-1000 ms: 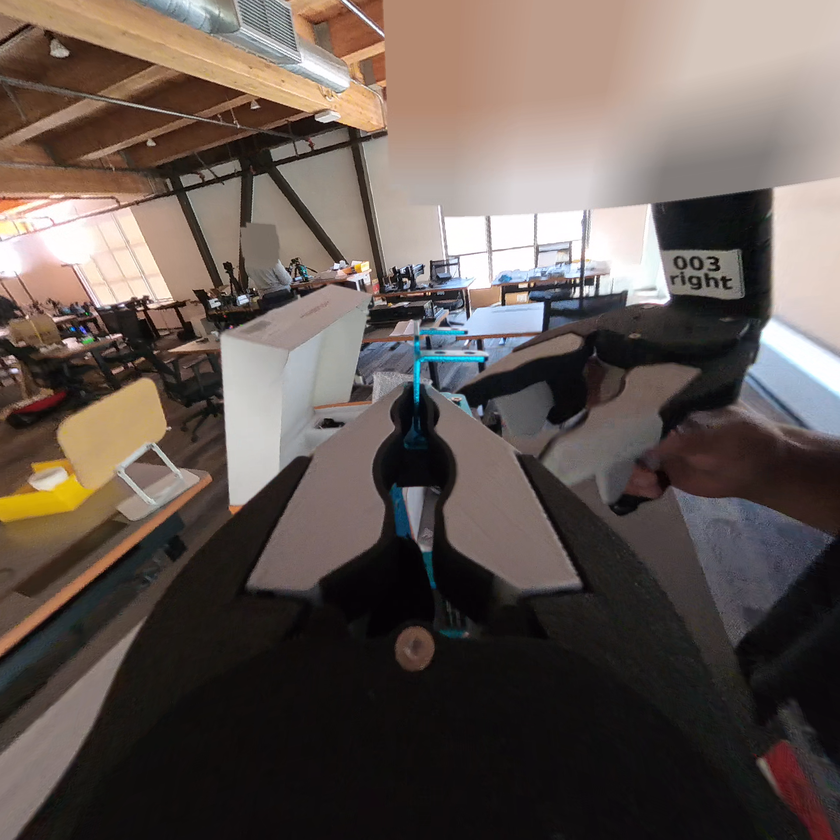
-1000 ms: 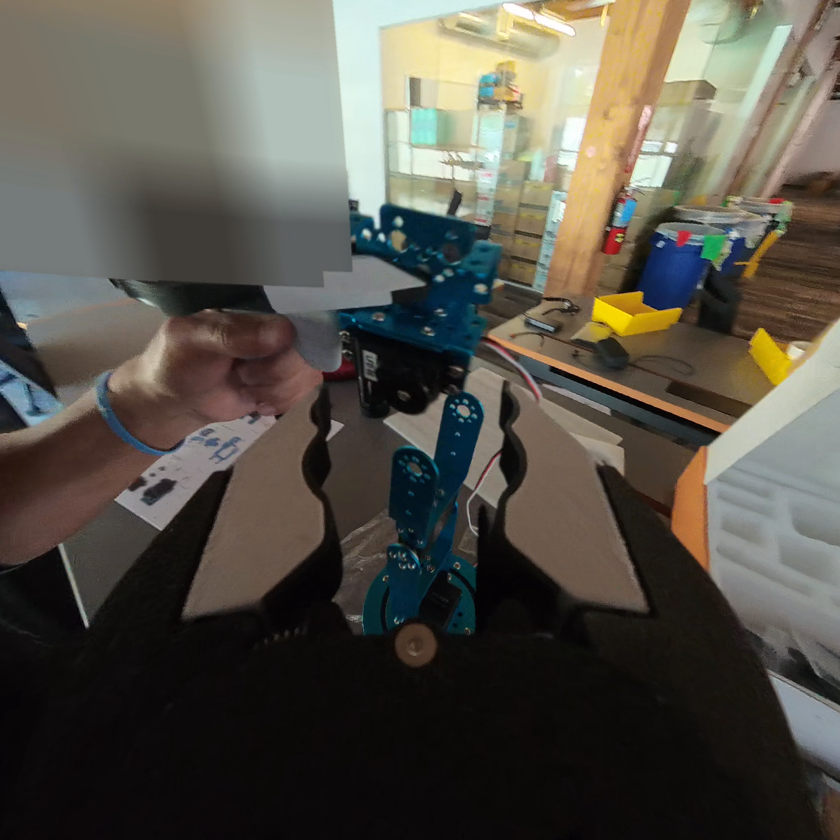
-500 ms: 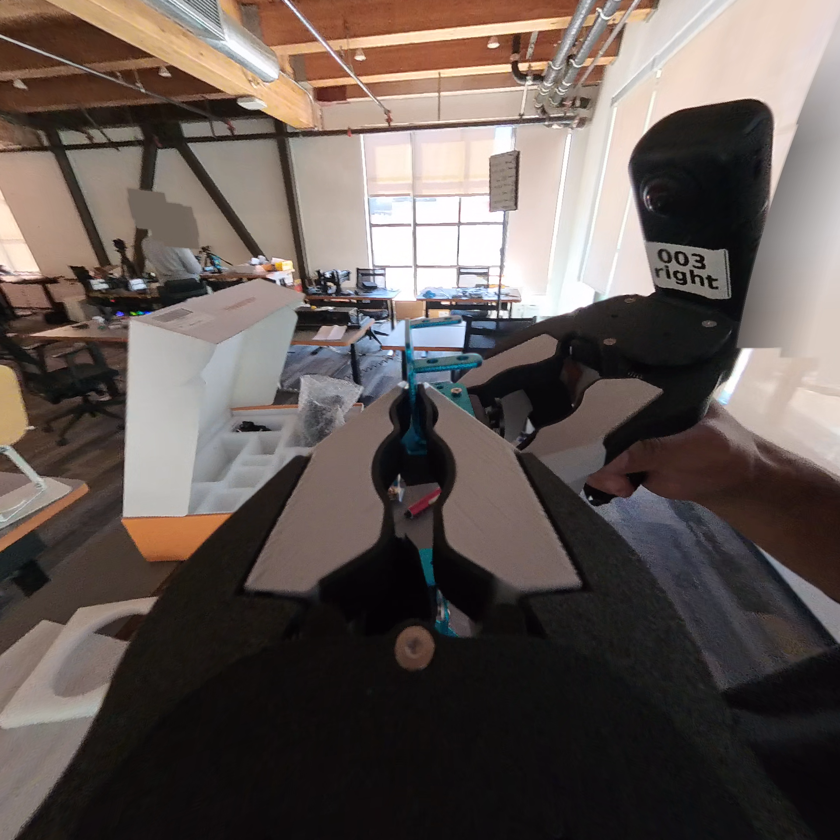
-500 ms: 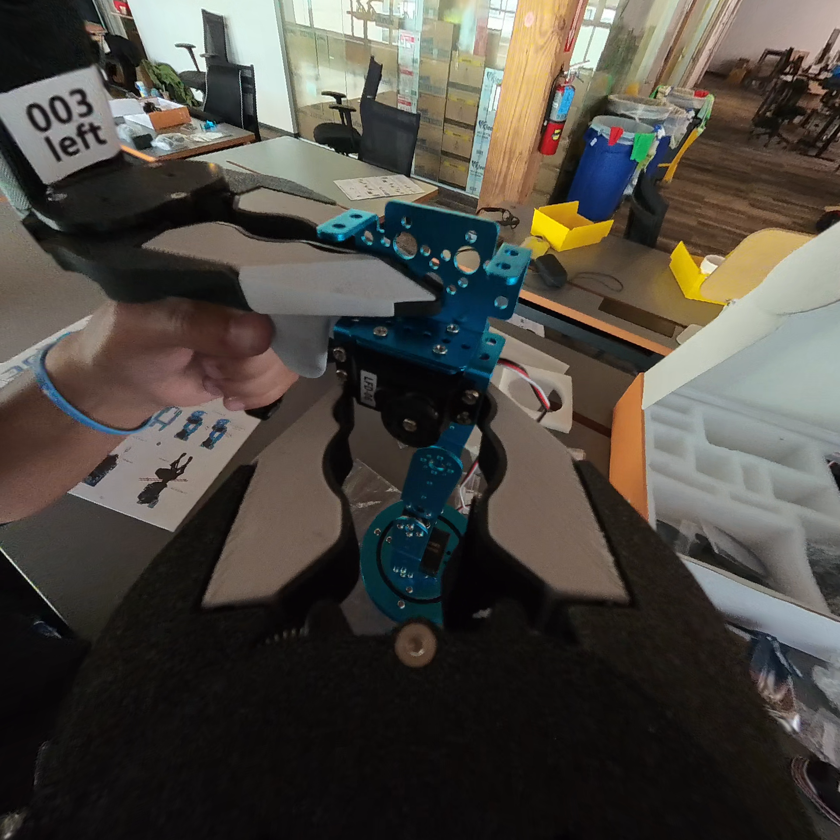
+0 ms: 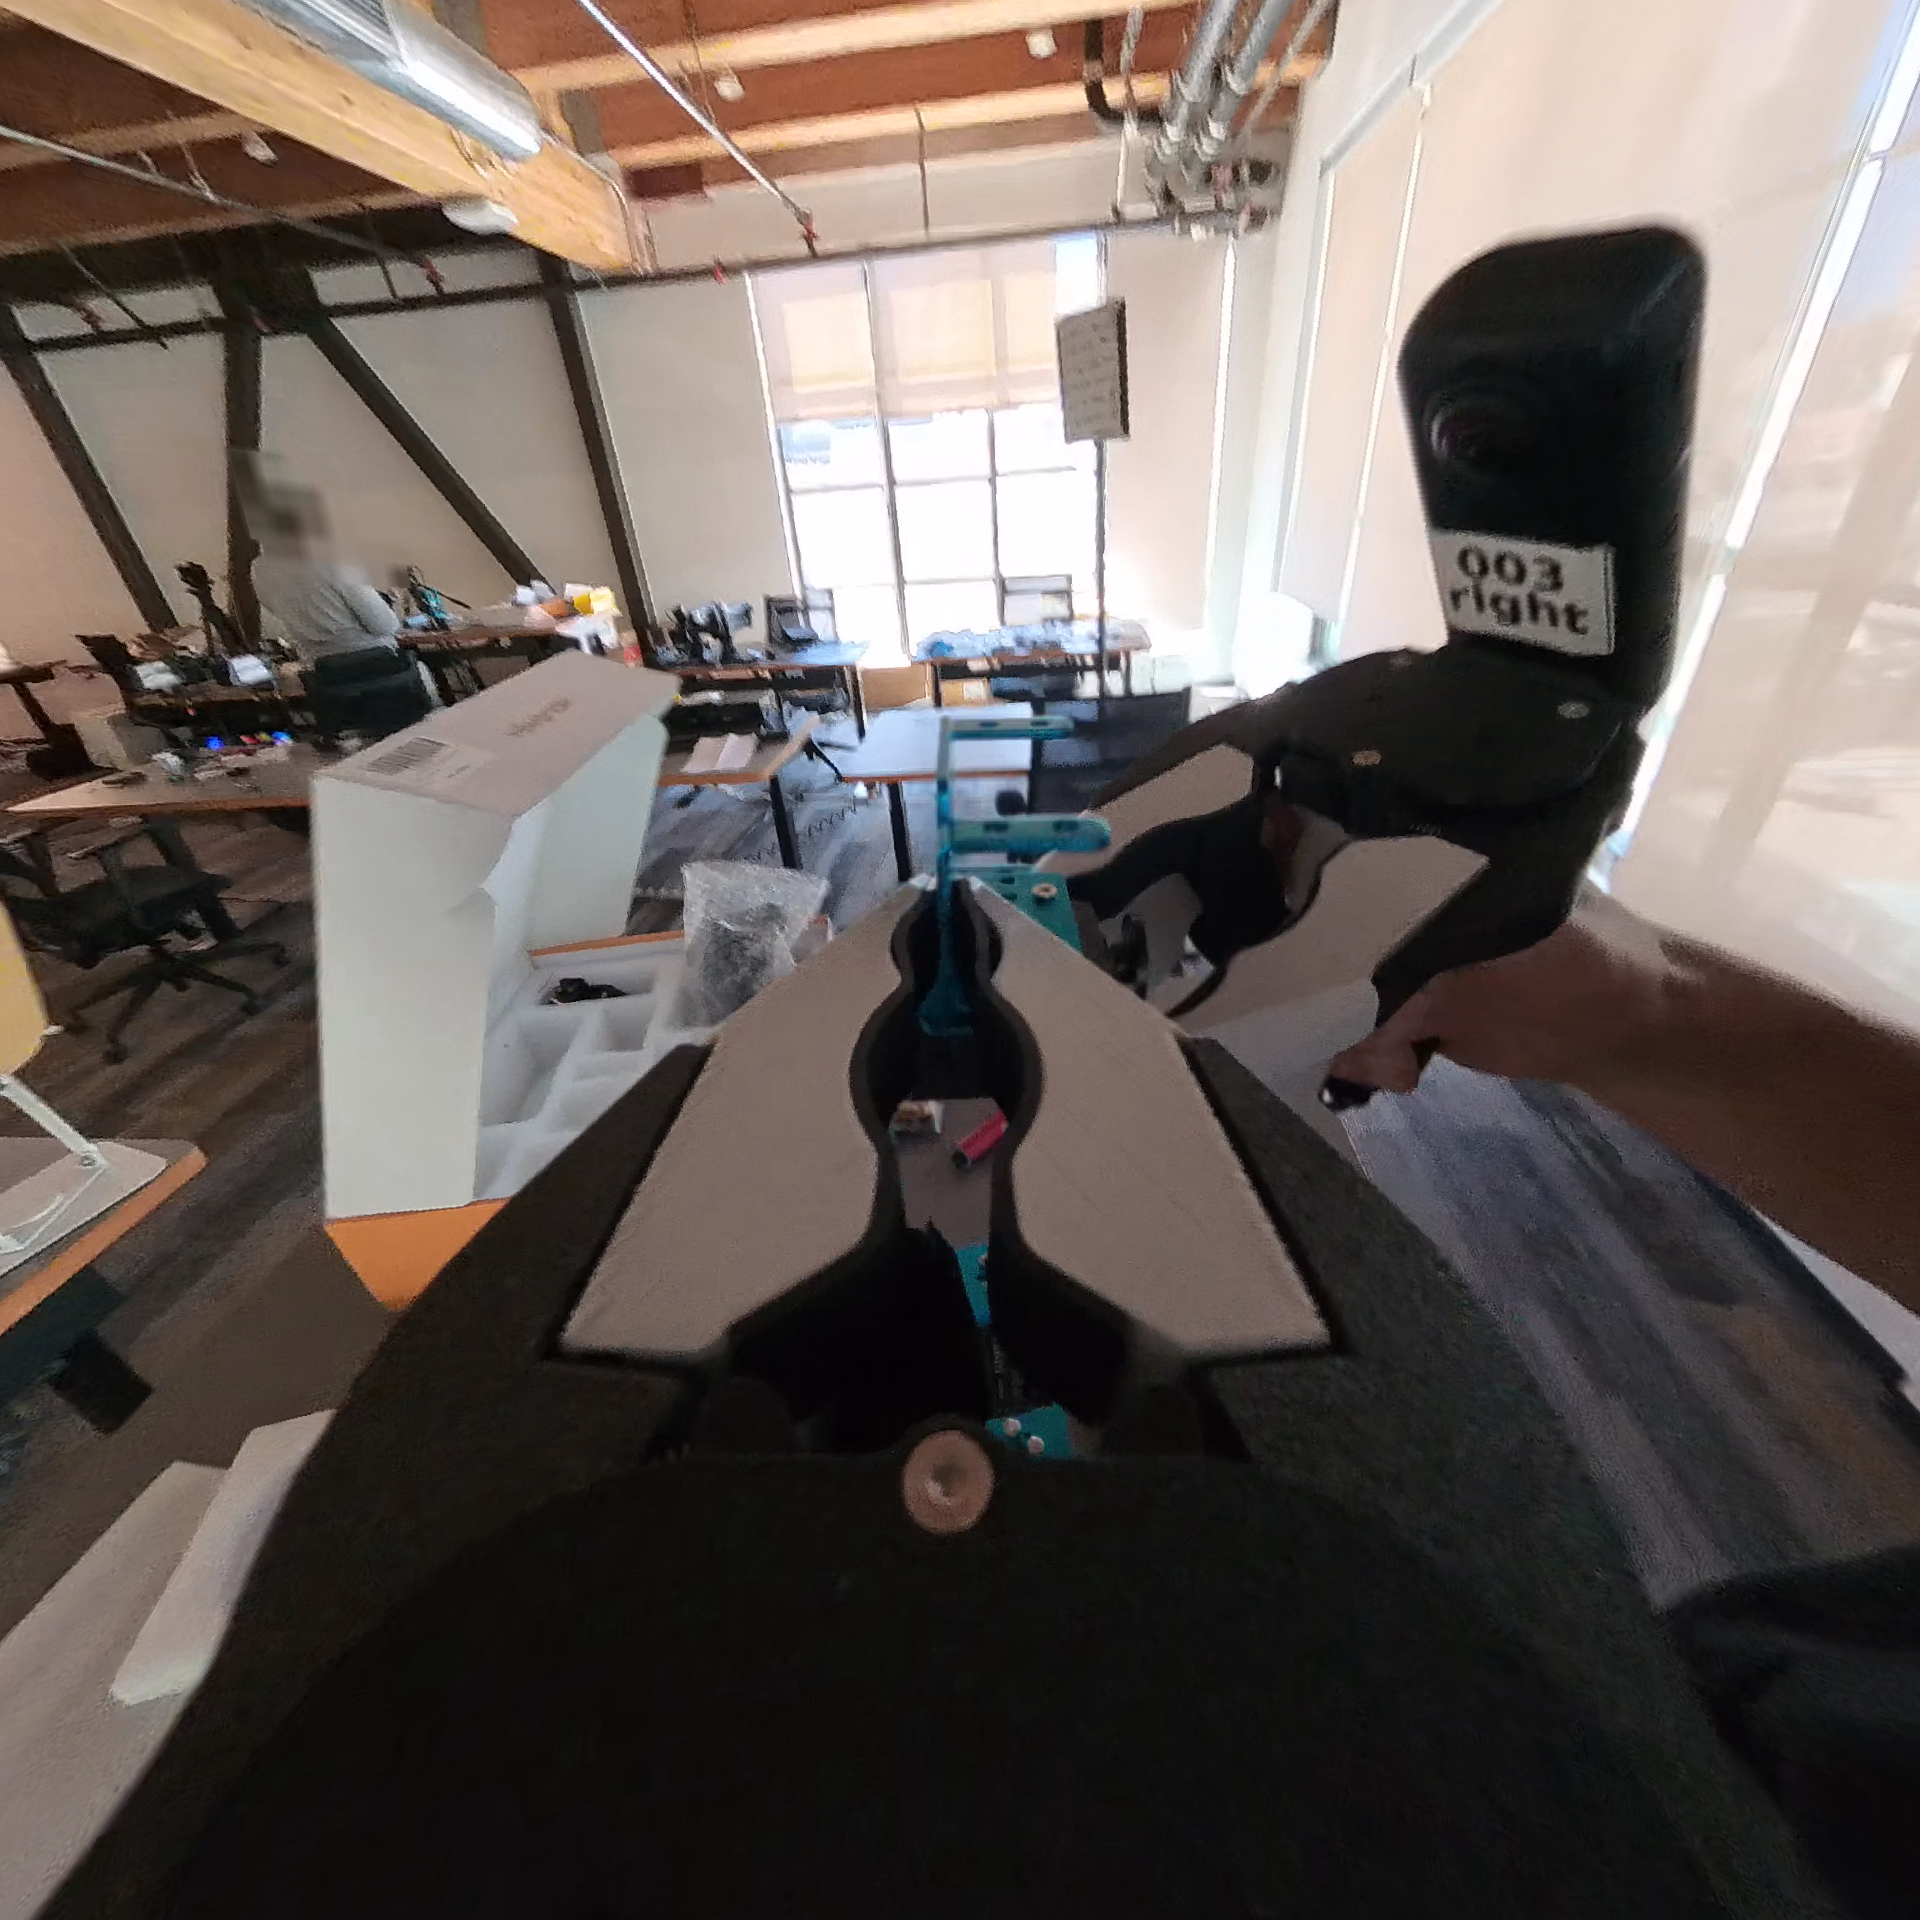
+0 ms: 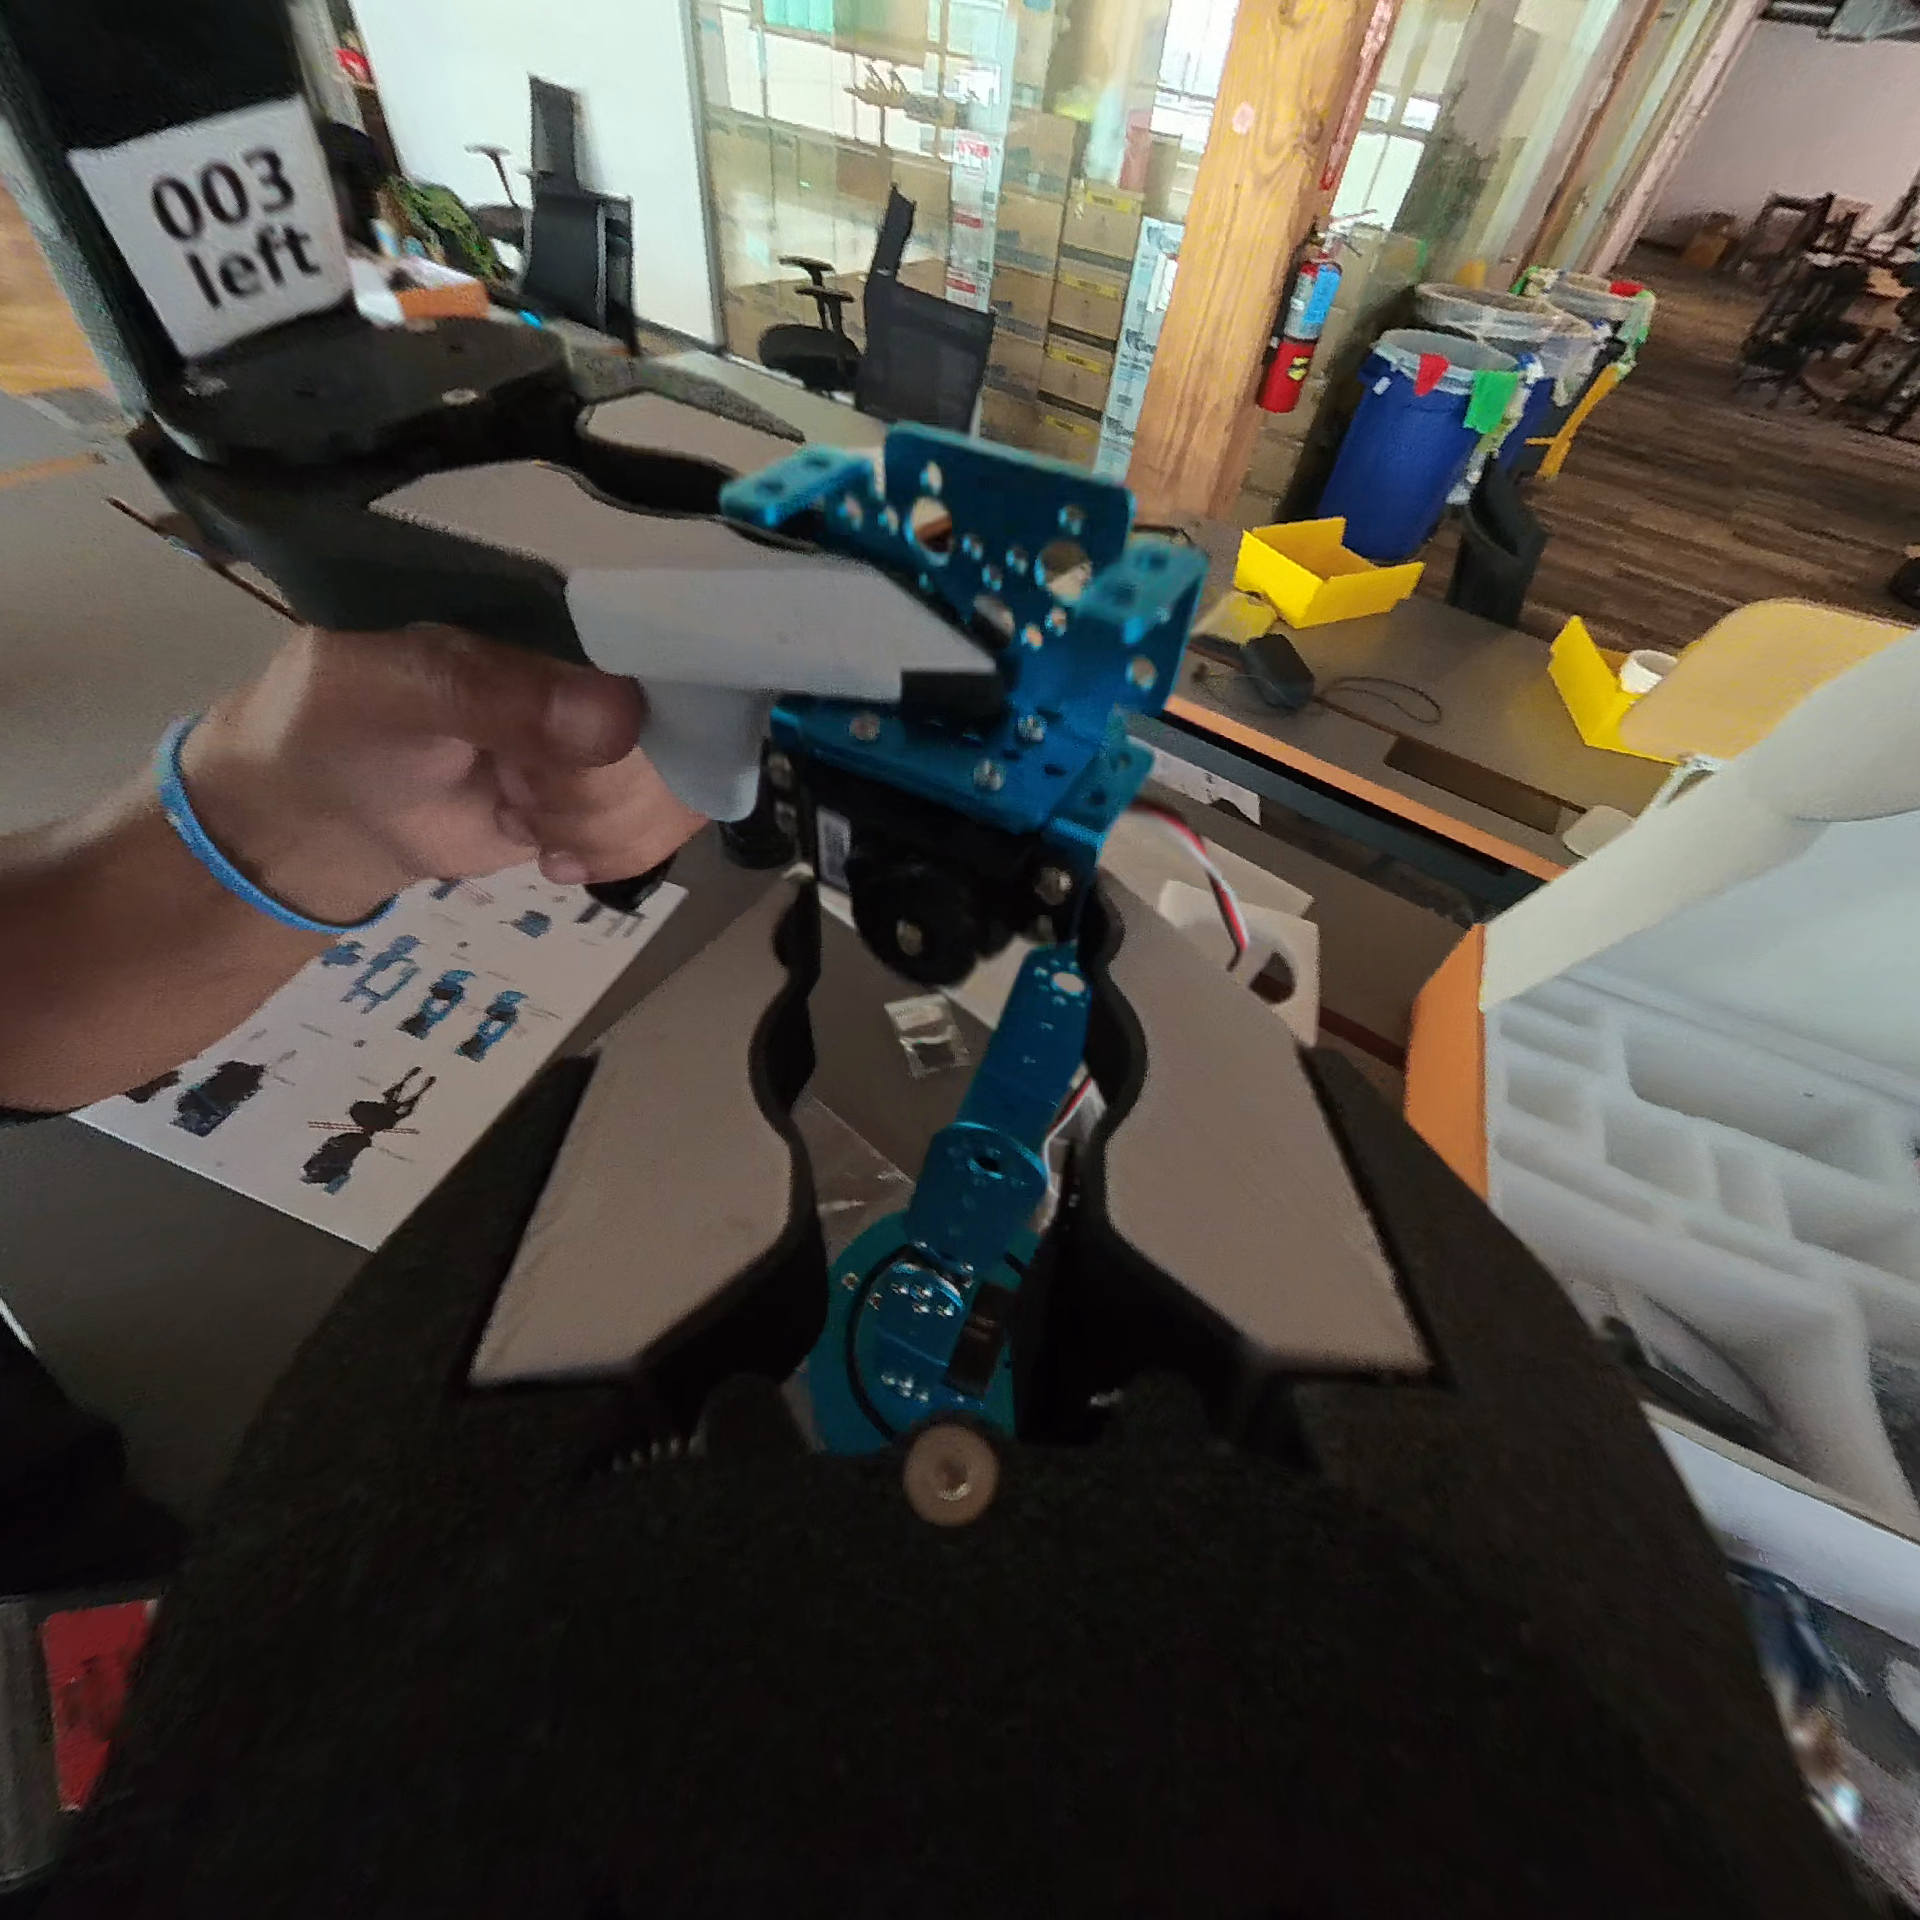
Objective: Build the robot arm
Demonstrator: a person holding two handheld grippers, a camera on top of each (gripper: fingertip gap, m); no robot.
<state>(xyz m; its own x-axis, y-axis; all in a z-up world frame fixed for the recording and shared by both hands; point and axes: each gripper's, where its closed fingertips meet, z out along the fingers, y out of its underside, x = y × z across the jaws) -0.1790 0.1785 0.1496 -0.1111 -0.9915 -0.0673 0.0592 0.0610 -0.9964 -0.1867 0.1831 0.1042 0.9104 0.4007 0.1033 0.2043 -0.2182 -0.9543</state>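
Both claws have swung round, the left claw clamped on the blue metal bracket, the right claw gripping its black motor.

We are in a big open workshop-office: exposed wooden ceiling beams, rows of desks with office chairs, stacked cardboard boxes behind glass, a blue barrel, a fire extinguisher
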